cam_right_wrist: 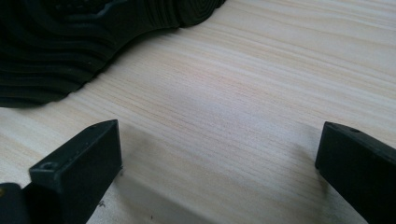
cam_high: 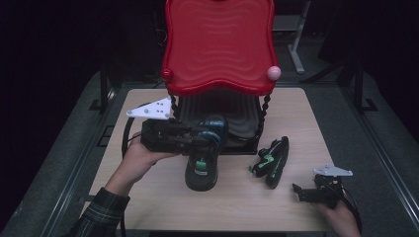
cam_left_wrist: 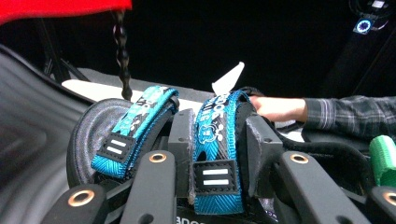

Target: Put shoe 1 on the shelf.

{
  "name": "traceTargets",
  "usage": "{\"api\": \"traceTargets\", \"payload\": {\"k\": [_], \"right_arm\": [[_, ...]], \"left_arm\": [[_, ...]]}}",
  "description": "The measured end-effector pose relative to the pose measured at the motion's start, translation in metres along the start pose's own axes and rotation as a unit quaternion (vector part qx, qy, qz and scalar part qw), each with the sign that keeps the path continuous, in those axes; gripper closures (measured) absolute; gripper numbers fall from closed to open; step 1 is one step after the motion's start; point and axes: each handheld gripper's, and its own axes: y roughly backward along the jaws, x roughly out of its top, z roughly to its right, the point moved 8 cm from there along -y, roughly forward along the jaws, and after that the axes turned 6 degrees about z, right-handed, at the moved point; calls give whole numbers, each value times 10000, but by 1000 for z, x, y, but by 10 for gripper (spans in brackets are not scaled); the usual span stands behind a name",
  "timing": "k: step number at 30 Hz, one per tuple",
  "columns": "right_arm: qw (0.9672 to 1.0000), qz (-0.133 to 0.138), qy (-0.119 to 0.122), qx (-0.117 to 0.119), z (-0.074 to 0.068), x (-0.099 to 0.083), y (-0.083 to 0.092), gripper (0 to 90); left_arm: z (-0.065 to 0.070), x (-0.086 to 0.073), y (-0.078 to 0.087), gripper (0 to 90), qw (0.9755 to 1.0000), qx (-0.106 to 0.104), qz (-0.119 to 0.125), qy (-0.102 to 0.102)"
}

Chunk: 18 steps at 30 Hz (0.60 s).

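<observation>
A black sandal (cam_high: 201, 165) with blue straps (cam_left_wrist: 215, 140) and a green tag hangs above the table in front of the rack, toe down. My left gripper (cam_high: 206, 140) is shut on its middle strap, with one pad (cam_left_wrist: 181, 135) on each side of the strap in the left gripper view. A second black sandal (cam_high: 271, 160) lies on its side on the wooden table (cam_high: 237, 202), to the right. My right gripper (cam_high: 299, 190) rests low at the table's front right, open and holding nothing. In the right gripper view the right gripper (cam_right_wrist: 217, 154) faces bare wood, with a black sole (cam_right_wrist: 70, 37) ahead.
A two-tier rack stands at the back of the table, with a red wavy top tray (cam_high: 220, 44) and a black lower tray (cam_high: 237, 116) joined by twisted black posts (cam_left_wrist: 122, 51). The right hand and plaid sleeve (cam_left_wrist: 345, 114) lie beyond the held sandal.
</observation>
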Motion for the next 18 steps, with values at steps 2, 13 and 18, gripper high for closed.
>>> {"api": "traceTargets", "payload": {"k": [2,13,18], "right_arm": [[10000,-1,-2,2,0,0,0,0],[10000,1,-2,0,0,0,0,0],[10000,-5,1,8,0,0,0,0]], "left_arm": [[-1,8,1,681,10000,-17,26,-22],[-4,55,6,682,9996,-136,177,-178],[-6,76,11,682,9989,-225,315,-269]]}}
